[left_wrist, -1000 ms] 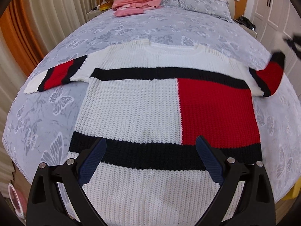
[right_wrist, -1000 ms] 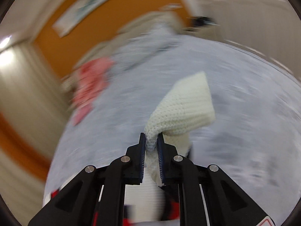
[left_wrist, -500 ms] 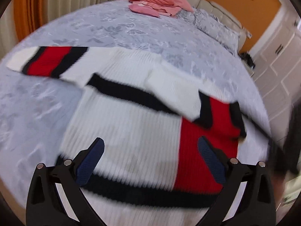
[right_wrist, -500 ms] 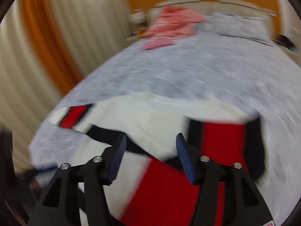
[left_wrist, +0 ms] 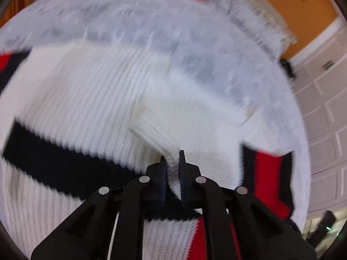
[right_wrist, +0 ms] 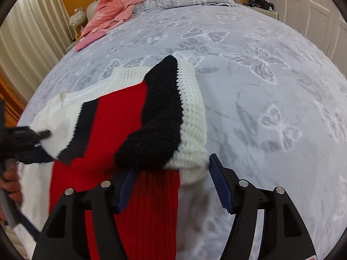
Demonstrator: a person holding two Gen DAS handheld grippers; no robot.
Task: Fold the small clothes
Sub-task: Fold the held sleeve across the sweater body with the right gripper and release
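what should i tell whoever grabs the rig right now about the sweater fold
Left gripper: fingers shut on a white fold of the white, red and black knit sweater.
Right gripper: open, holding nothing, at the folded-in red-and-black striped sleeve.
Sweater lies on the grey butterfly-print bedspread.
Done: that sleeve folded onto the body.
Left: other sleeve, then the body folds.

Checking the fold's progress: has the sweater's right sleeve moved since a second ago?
Yes. The right sleeve lay stretched out over the bedspread; now it is folded inward over the sweater's red panel, beside the open right tool.
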